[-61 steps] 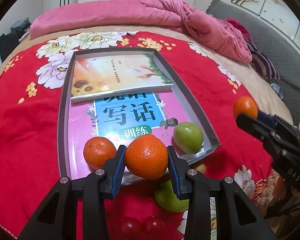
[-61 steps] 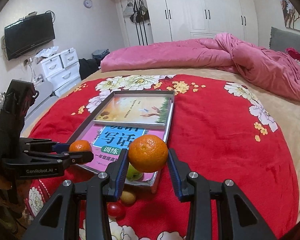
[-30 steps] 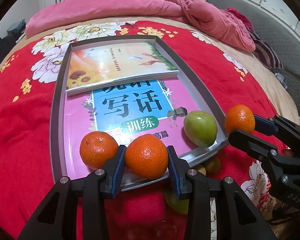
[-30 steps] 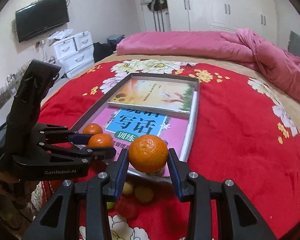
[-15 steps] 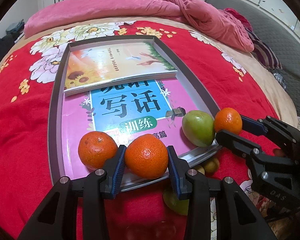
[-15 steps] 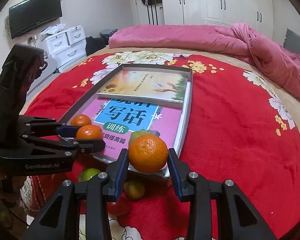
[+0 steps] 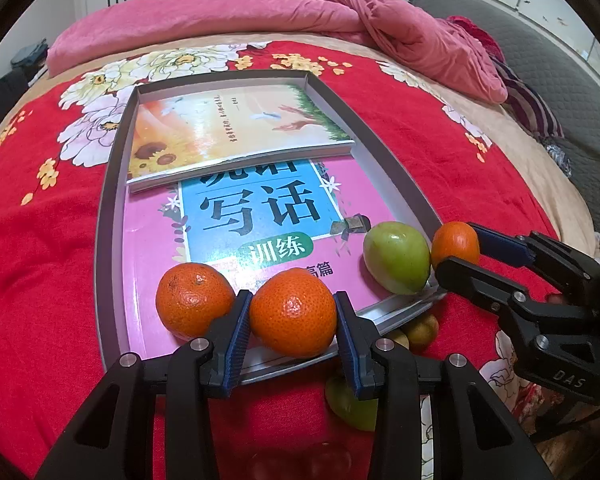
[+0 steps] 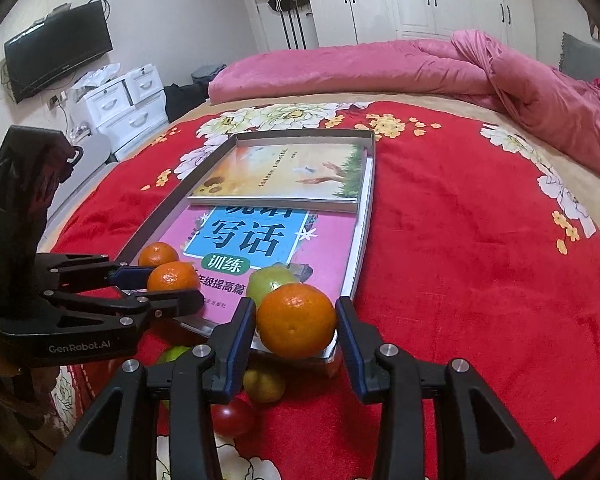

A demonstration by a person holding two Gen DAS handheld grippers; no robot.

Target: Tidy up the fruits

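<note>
My left gripper (image 7: 292, 299) is shut on an orange (image 7: 293, 316) held just over the near edge of the grey tray (image 7: 109, 216). A second orange (image 7: 194, 306) lies in the tray, touching the left finger. A green fruit (image 7: 396, 258) sits in the tray's near right corner. My right gripper (image 8: 296, 305) is beside it, jaws opening. Its orange (image 8: 296, 324) rests on the tray's corner with thin gaps to both pads. In the left wrist view that orange (image 7: 455, 244) touches the green fruit.
Two books (image 7: 236, 136) fill most of the tray's floor. Loose fruit lies on the red flowered bedspread in front of the tray: a green one (image 7: 350, 408), a yellowish one (image 8: 264, 384) and a red tomato (image 8: 232, 416). A pink duvet (image 8: 380, 68) is heaped at the back.
My right gripper has brought its orange in from the right and down onto the tray's near corner beside the green fruit, and its jaws have widened slightly. The left gripper has held still.
</note>
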